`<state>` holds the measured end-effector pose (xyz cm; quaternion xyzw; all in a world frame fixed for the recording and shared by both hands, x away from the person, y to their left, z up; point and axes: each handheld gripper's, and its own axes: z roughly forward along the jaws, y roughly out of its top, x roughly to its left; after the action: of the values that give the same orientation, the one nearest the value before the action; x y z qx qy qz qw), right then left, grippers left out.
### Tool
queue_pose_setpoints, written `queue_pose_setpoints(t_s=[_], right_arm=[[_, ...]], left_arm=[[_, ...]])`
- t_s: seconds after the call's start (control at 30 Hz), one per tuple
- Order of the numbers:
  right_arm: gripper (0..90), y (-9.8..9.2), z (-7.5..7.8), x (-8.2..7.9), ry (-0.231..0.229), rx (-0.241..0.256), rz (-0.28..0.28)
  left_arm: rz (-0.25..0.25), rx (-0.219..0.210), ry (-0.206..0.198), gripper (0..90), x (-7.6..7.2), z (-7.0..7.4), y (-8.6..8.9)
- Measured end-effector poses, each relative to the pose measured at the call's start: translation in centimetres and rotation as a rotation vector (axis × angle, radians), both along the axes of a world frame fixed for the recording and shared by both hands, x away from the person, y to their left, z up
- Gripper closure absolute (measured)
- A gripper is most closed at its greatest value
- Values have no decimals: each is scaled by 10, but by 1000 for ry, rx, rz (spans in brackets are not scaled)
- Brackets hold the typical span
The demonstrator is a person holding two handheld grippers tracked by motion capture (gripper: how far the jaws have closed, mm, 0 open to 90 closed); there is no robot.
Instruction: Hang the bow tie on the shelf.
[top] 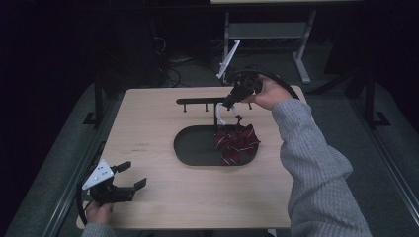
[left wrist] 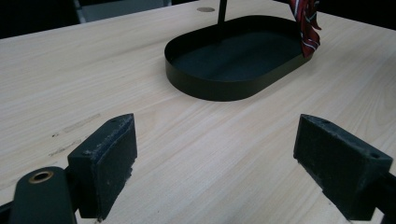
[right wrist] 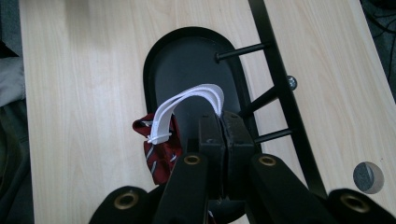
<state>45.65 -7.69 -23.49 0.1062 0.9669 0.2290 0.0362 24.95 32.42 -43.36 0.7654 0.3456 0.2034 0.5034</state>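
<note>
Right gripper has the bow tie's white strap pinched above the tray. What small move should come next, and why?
Probably carry the white strap sideways toward a peg on the black rack. The right gripper is shut on it, the bow tie hangs over the tray, and the open loop isn't hooked yet.

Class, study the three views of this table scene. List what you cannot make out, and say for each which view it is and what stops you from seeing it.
- Right gripper, right gripper view: its shut jaws cover where they pinch the white strap.
- Red striped bow, left gripper view: cut off by the top edge.
- Bow's shape, high view: too small and crumpled to read.
- Black rack, right gripper view: its lower end is hidden behind the gripper.
- Floor beyond the table, high view: too dark.
</note>
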Motion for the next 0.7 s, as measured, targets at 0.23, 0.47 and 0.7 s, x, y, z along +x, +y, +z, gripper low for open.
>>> queue_pose_setpoints(t_s=[0.23,0.47,0.7], right_arm=[[878,1,-6,11,17,-7,-22],[877,1,-12,21,28,-18,-40],[876,0,-18,28,33,-36,-64]], left_arm=[[-2,4,-3,131,0,0,0],[-6,10,-6,131,0,0,0],[-6,4,-5,131,0,0,0]])
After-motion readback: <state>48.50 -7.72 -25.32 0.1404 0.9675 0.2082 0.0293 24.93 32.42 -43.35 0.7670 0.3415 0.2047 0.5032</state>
